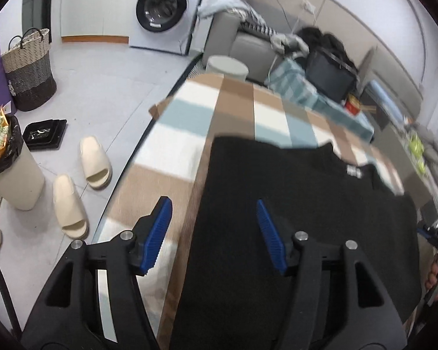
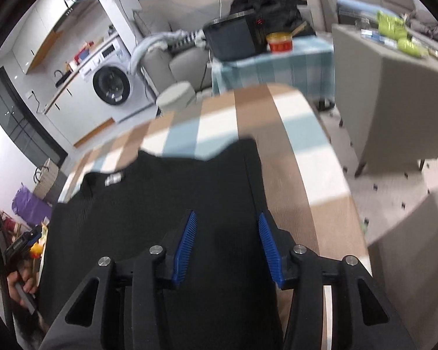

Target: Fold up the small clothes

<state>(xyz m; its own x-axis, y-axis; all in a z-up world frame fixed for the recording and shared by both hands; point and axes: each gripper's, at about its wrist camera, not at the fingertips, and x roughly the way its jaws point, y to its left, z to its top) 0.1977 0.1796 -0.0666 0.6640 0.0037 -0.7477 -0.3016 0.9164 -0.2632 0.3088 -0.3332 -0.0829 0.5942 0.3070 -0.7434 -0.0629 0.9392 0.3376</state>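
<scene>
Left gripper (image 1: 214,204): jaws parted, blue ribbed pads (image 1: 157,234) apart, nothing pinched between them; it hangs over the left edge of the black garment (image 1: 292,218), one pad over the cloth, the other over the checked table cover (image 1: 189,122).
Right gripper (image 2: 226,218): jaws parted, released; blue pads (image 2: 185,248) clear of the fabric as far as the view shows; it sits above the black garment's (image 2: 160,218) right edge.
Black garment: lies flat on the checked cover, collar end with a small white label (image 1: 351,171) pointing away from the grippers; its side edges run straight.
Checked cover: brown, white and pale blue squares, garment lying at its near end; (image 2: 277,122) in the right view.
Hand: fingers on a gripper handle at the garment's right margin (image 1: 436,277); another at its left margin in the right view (image 2: 20,287).
Beyond the garment: washing machine (image 1: 166,8), grey sofa (image 1: 248,40), small table with a dark appliance (image 2: 233,39) and a red tub (image 2: 280,43).
Left of the garment, on the floor: cream slippers (image 1: 83,183), bin with black liner (image 1: 11,169), woven basket (image 1: 29,70).
</scene>
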